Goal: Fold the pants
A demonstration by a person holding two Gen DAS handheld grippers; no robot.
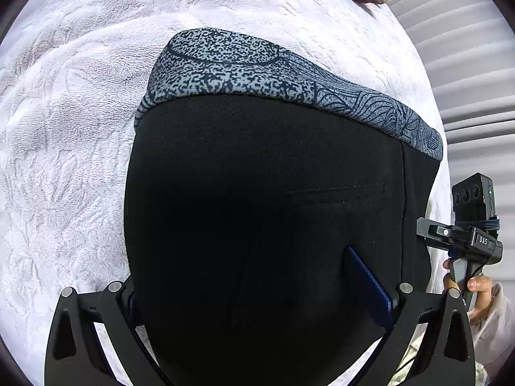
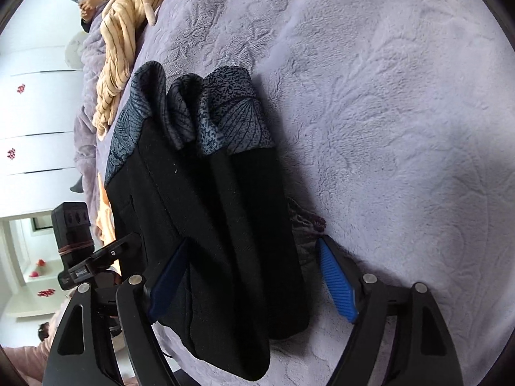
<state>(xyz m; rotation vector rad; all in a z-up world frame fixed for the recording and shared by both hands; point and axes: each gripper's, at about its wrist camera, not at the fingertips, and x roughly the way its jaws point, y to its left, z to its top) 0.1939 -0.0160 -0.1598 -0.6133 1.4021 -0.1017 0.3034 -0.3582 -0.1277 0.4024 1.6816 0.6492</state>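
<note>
Pants [image 1: 257,209]: matte black knit, grey printed cuffs, on plush embossed blanket [image 1: 64,128]. We note both claws [image 1: 257,292] [image 2: 254,286] spread wide, straddling fabric, gripping nothing; striped throw [image 2: 119,51] only rightward.

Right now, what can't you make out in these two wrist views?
- Left wrist view: the left tool's left finger is hidden by the black pants; only the right blue pad shows, so grip is unclear.
- Left wrist view: the right tool tips are hidden behind the pants' edge.
- Right wrist view: the pants' lower fold is too dark to count layers.
- Right wrist view: the dark scrap on the blanket is partly hidden by the pants.
</note>
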